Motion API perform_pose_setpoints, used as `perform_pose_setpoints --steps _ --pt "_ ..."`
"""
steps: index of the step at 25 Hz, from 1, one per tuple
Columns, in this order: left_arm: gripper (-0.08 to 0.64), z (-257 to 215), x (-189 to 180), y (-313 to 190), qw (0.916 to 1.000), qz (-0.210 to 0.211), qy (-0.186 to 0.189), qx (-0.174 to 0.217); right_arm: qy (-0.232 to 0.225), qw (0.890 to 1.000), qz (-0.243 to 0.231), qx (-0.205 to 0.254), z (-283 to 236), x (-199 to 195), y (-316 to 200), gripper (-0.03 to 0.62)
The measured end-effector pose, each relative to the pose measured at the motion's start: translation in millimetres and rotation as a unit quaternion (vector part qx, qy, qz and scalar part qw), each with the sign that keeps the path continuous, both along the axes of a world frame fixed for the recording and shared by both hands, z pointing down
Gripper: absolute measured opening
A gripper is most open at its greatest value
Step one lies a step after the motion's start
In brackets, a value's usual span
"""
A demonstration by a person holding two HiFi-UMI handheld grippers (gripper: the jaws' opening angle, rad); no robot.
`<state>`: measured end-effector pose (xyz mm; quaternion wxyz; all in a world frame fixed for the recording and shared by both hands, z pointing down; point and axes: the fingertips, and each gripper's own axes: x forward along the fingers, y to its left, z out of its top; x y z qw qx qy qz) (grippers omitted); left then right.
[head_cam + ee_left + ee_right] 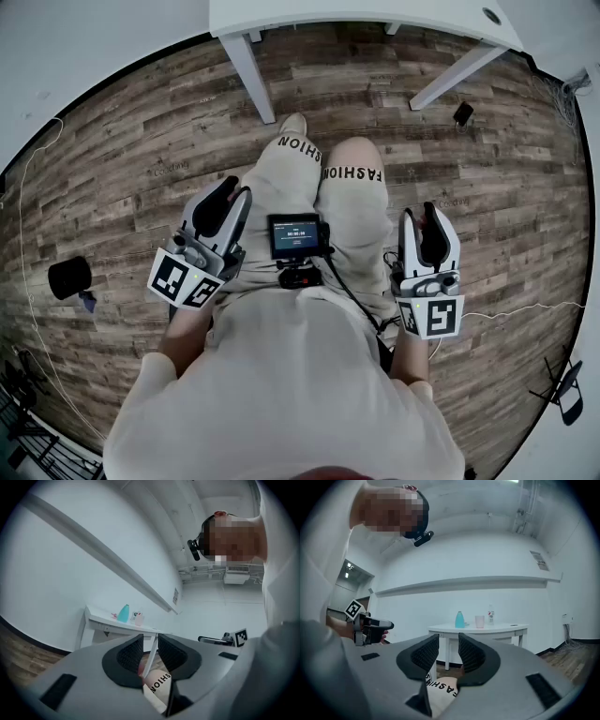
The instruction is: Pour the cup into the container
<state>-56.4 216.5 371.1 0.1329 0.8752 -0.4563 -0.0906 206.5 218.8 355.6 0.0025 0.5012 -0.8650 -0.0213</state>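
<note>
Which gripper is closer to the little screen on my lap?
Left. The left gripper sits just to the left of the screen; the right gripper is farther off on the screen's other side.

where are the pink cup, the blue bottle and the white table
pink cup (479, 621): right gripper view, middle of its side
blue bottle (460, 620): right gripper view, middle of its body
white table (506, 628): right gripper view, bare front edge of its top
</note>
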Motion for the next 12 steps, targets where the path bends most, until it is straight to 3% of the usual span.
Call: perform_pose_setpoints --steps 6,12 --pt "0.109 3 1 -12 1.0 0.0 0.004 0.004 -0.008 1.0 0.016 -0.016 10 3 -15 0.135" --pt "0.109 5 0 -9 1.0 -0.004 0.005 0.0 -0.062 0.998 0.005 -0.017 4 7 -15 0.138"
